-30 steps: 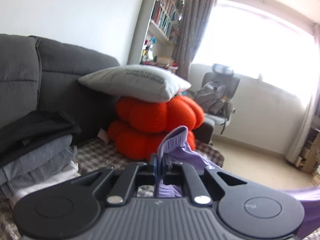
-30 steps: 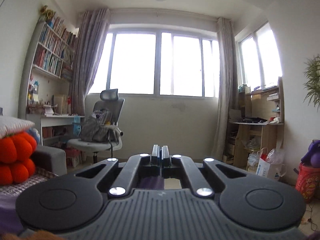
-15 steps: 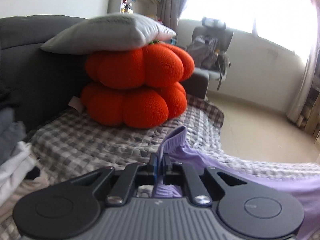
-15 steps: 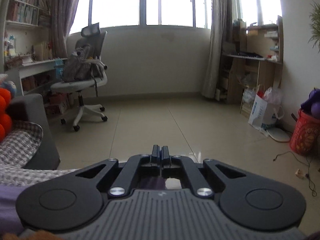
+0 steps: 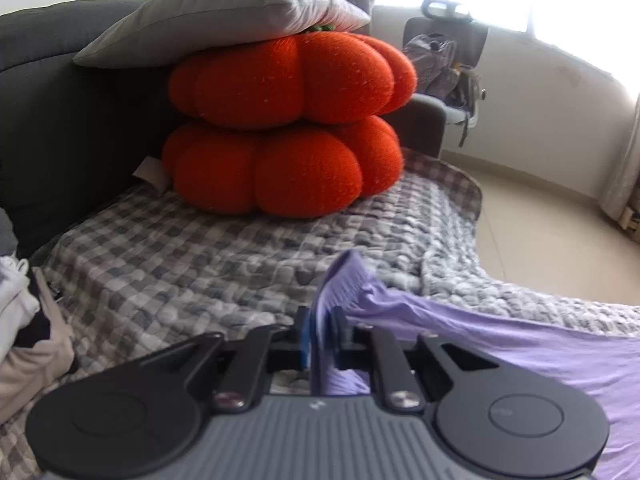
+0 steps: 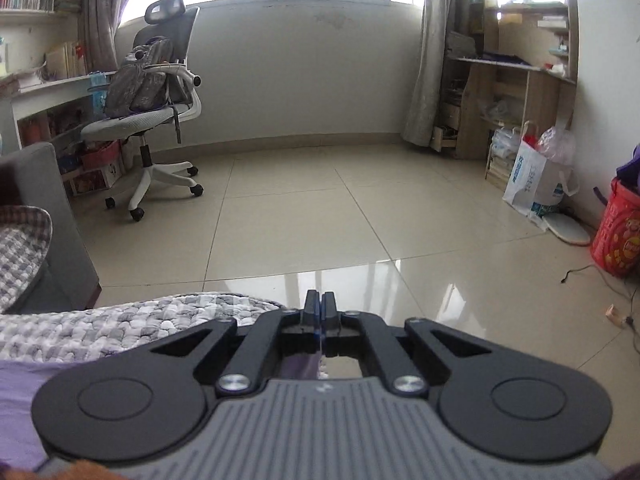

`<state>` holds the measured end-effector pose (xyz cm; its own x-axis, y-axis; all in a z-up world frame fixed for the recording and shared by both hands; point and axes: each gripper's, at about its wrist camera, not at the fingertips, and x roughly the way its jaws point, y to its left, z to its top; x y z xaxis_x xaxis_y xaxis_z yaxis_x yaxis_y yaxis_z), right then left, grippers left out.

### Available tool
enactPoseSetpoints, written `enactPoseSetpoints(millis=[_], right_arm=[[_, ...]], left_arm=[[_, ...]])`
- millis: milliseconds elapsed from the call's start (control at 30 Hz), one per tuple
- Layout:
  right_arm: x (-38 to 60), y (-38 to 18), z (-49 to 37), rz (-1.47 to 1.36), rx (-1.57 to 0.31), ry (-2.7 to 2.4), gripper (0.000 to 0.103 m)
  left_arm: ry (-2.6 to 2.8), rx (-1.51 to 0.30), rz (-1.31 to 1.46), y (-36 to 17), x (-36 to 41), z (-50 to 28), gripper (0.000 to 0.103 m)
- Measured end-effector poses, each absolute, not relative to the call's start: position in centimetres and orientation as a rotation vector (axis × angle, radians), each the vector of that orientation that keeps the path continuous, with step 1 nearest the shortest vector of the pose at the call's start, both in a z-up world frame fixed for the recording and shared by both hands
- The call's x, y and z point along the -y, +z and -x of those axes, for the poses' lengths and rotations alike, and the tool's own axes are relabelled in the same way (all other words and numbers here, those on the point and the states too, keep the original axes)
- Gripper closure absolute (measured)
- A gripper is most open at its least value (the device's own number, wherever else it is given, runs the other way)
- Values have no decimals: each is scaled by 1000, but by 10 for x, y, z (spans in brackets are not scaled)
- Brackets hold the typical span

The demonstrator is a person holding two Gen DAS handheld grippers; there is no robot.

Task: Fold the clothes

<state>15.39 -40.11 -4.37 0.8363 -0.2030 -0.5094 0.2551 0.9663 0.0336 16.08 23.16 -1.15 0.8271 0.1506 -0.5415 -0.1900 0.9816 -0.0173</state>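
Note:
My left gripper [image 5: 320,320] is shut on a ribbed edge of a lilac garment [image 5: 500,344]. The cloth stands up between the fingers and spreads to the right over the checked blanket [image 5: 200,256] on the sofa. My right gripper [image 6: 320,304] is shut, with a strip of the same lilac garment [image 6: 298,364] showing under its closed fingers, and more of it at the lower left [image 6: 20,392]. The right gripper hangs at the sofa's front edge, facing the tiled floor.
Two orange pumpkin cushions [image 5: 288,128] under a grey pillow [image 5: 224,16] stand at the sofa's far end. Folded clothes [image 5: 16,308] lie at the left. An office chair [image 6: 148,112], shelves [image 6: 508,92], bags [image 6: 536,172] and a red bucket [image 6: 616,232] stand around the floor.
Both grippers have come down, still holding the garment. The left view dropped from the room to the blanket close below; the right view dropped from the windows to the floor and sofa edge.

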Motion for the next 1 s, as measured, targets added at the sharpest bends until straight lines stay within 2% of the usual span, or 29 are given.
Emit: enactPoseSetpoints(millis=[33,100,133,167,400,667,1000], right_arm=[[402,-46,-153,-112,-539,-236,103],[404,-50,-150,-131,-560,-225,102],[406,-51,-148,-140,-568,-228,97],[410,-53,-146,-155,-577,-235,91],[433,-43,-117,-325,-561,-235,91],[417,-66,-113,-320,-743,-146,91],[430,-67,-113,-429,-764,-115,91]], left_arm=[[193,-564,75,-10,-233,-159,85],[214,-543,94,-6,-239,-154,71],[220,-531,110,-3,-242,-151,60],[222,-520,127,-1,-246,-148,57],[234,-536,138,9,-255,-118,57],[224,-588,213,22,-253,-78,57],[288,-756,393,-6,-250,-56,55]])
